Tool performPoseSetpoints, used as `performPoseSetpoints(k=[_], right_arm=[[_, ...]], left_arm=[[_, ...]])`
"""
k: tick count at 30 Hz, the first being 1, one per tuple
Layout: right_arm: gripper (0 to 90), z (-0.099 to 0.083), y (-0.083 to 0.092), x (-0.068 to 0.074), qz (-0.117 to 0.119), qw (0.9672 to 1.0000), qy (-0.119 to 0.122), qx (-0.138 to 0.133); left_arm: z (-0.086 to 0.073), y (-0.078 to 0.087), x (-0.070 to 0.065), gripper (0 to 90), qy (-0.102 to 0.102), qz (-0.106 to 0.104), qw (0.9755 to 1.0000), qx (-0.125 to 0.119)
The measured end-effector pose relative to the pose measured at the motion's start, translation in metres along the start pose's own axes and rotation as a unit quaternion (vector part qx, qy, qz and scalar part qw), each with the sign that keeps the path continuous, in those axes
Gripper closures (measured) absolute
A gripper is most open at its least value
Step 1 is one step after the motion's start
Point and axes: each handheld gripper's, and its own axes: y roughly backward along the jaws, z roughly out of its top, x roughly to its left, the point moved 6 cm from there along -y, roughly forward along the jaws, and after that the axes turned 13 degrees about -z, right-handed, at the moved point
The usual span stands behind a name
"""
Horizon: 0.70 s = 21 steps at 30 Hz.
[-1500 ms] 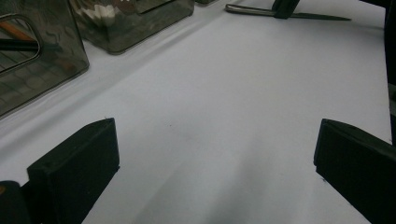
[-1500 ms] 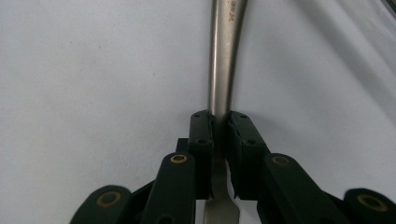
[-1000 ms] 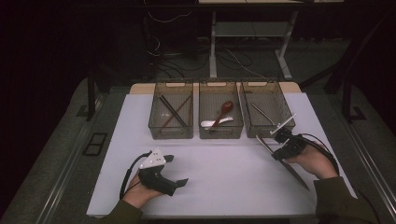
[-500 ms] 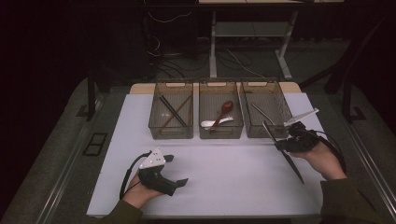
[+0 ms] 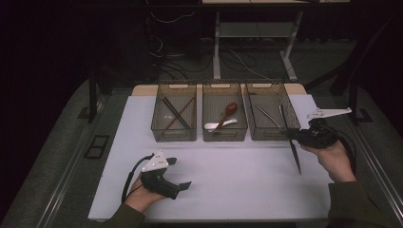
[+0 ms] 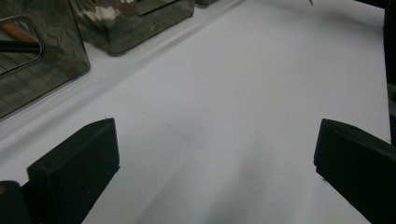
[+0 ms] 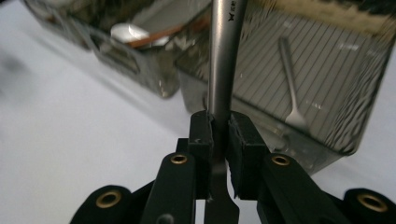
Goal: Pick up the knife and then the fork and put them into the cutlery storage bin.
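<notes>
High view, knife: the right gripper [image 5: 300, 136] pinches a long dark knife [image 5: 291, 141] just beside the right-hand bin [image 5: 271, 116], at that bin's near right corner; the knife's long axis runs nearly away from the person, its far end over the bin's right edge and its near end above the white mat [image 5: 223, 185].
High view, bins: three smoky bins stand in a row; the left bin [image 5: 174, 116] holds crossed chopsticks [image 5: 175, 114], the middle bin [image 5: 224, 116] a red spoon [image 5: 227, 113] and a white spoon [image 5: 214, 126], the right-hand bin a fork [image 5: 267, 115].
High view, left gripper [image 5: 177, 175]: it rests on the mat, well apart from the right-hand bin.
Left gripper view: jaws spread wide, with bare mat [image 6: 224, 116] between them.
Right gripper view: jaws pressed on the knife's [image 7: 223, 60] grey metal shaft, which points up towards the right-hand bin [image 7: 303, 84], where the fork [image 7: 290, 79] lies.
</notes>
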Motion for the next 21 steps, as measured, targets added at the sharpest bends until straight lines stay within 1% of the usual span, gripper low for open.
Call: performPoseSetpoints(k=[3, 6, 8, 11, 12, 16, 18, 21], right_arm=[[79.7, 0.003, 0.003, -0.003, -0.004, 0.9997, -0.005, -0.023], [79.7, 0.005, 0.006, -0.006, -0.003, 0.9989, -0.02, -0.042], [79.7, 0.006, 0.006, -0.009, -0.008, 0.9981, -0.025, -0.056], [79.7, 0.009, 0.009, -0.011, -0.014, 0.9971, -0.03, -0.069], [79.7, 0.01, 0.011, -0.011, -0.015, 0.9968, -0.03, -0.073], [79.7, 0.018, 0.016, -0.015, -0.022, 0.994, -0.035, -0.101], [79.7, 0.023, 0.018, -0.017, -0.024, 0.9927, -0.039, -0.111], [79.6, 0.03, 0.02, -0.019, -0.031, 0.9912, -0.039, -0.123]], left_arm=[[0.0, 0.0, 0.0, 0.0, 0.0, 0.0, 1.0, 0.0], [0.0, 0.0, 0.0, 0.0, 0.0, 0.0, 1.0, 0.002], [0.0, 0.0, 0.0, 0.0, 0.0, 0.0, 1.0, 0.002], [0.0, 0.0, 0.001, 0.0, -0.002, 0.0, 1.0, 0.003], [0.0, 0.0, 0.001, 0.0, 0.001, 0.0, 1.0, 0.002], [-0.001, -0.001, 0.001, 0.0, 0.0, 0.001, 1.0, 0.002], [-0.001, -0.001, 0.001, 0.0, 0.0, 0.0, 1.0, 0.003], [-0.001, -0.001, 0.001, 0.0, 0.001, 0.001, 1.0, 0.003]])
